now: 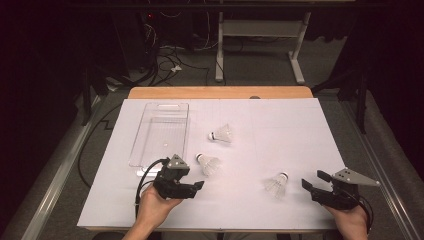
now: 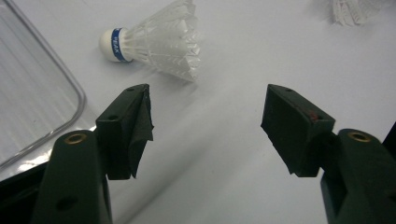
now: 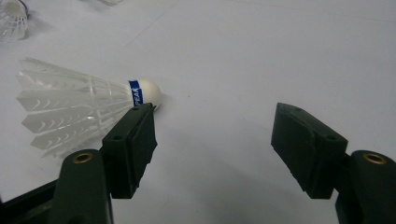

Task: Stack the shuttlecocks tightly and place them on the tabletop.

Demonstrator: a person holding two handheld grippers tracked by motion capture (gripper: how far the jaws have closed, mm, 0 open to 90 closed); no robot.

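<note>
both grippers sit low at the near edge with jaws wide apart, holding nothing. left gripper (image 1: 199,186) points at a shuttlecock (image 1: 208,163) at its 1 o'clock, just beside the clear tray (image 1: 145,131). right gripper (image 1: 314,181) faces another shuttlecock (image 1: 276,184) at its 9 o'clock, likely ready to grab it.

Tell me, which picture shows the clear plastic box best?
The high view: the whole clear box lies open on the white sheet, left of the shuttlecocks. The left gripper view catches one rounded corner of it beside the left jaw. The right gripper view looks at a shuttlecock.
</note>
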